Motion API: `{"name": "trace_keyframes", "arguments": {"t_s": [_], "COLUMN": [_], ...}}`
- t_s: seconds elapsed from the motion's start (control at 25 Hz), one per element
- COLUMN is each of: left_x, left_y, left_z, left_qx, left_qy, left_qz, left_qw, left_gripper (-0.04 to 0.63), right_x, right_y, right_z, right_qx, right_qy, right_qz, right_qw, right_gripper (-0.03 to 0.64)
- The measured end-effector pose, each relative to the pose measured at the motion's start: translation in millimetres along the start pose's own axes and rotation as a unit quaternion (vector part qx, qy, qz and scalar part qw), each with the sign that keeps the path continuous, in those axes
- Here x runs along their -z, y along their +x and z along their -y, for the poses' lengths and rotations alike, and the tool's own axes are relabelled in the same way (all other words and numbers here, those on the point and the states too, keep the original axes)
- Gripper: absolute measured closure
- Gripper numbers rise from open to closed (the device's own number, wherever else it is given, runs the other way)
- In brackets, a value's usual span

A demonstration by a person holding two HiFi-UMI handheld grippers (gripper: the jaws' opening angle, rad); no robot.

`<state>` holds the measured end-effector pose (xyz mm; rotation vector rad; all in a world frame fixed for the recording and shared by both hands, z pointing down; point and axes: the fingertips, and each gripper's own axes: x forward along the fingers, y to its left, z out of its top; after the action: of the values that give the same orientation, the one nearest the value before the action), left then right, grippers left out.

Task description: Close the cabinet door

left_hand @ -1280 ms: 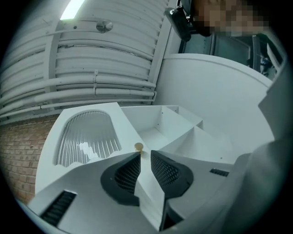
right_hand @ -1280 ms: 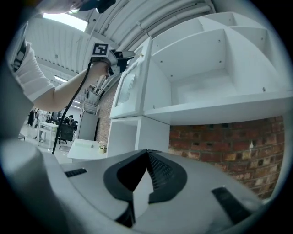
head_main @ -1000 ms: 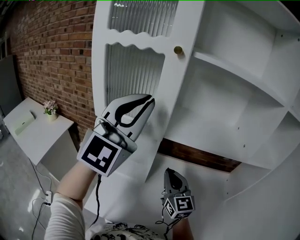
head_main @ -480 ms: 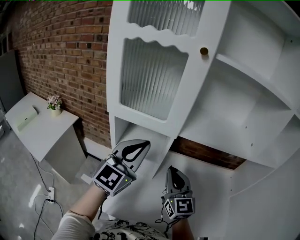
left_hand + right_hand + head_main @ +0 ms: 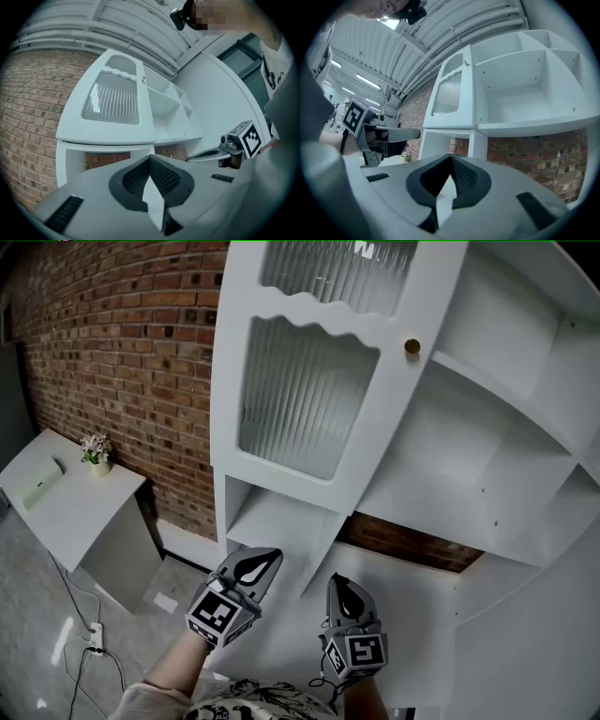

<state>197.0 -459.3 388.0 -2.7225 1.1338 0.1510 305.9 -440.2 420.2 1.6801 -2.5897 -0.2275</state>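
The white cabinet (image 5: pixel 487 456) stands against a brick wall. Its door (image 5: pixel 300 399), with ribbed glass and a small brass knob (image 5: pixel 412 347), lies over the left column and looks flush with the frame; the door (image 5: pixel 451 93) looks the same in the right gripper view. My left gripper (image 5: pixel 255 566) hangs low in front of the open compartment under the door, shut and empty, apart from the door. Beside it my right gripper (image 5: pixel 348 592) is also shut with nothing in it. Both point at the cabinet's lower part.
Open shelves (image 5: pixel 525 381) fill the cabinet's right side. A low white table (image 5: pixel 66 512) at the left carries a small flower pot (image 5: pixel 96 453) and a pale green object (image 5: pixel 37 487). Cables and a socket (image 5: pixel 94 634) lie on the grey floor.
My left gripper has dropped from in front of the door's glass to low beside the right gripper, and its jaws have closed. The right gripper has hardly moved.
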Motion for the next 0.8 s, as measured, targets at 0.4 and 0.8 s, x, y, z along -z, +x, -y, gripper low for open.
{"name": "trace_keyframes", "arguments": {"t_s": [0.4, 0.8], "left_x": [6.8, 10.8], "left_y": [-4.7, -8.9], "left_z": [-6.8, -9.8], "left_qx": [0.004, 0.001], "left_qy": [-0.016, -0.029], "left_qz": [0.008, -0.016], "left_qw": [0.9998, 0.9995], "left_gripper": [0.584, 0.584], "right_x": [6.1, 4.8], "right_y": [3.4, -0.3], "right_z": [-10.7, -13.8], "right_qx": [0.001, 0.007], "right_qy": [-0.02, -0.01], "right_qz": [-0.018, -0.012], "right_qw": [1.0, 1.0], "right_gripper": [0.612, 0.612]}}
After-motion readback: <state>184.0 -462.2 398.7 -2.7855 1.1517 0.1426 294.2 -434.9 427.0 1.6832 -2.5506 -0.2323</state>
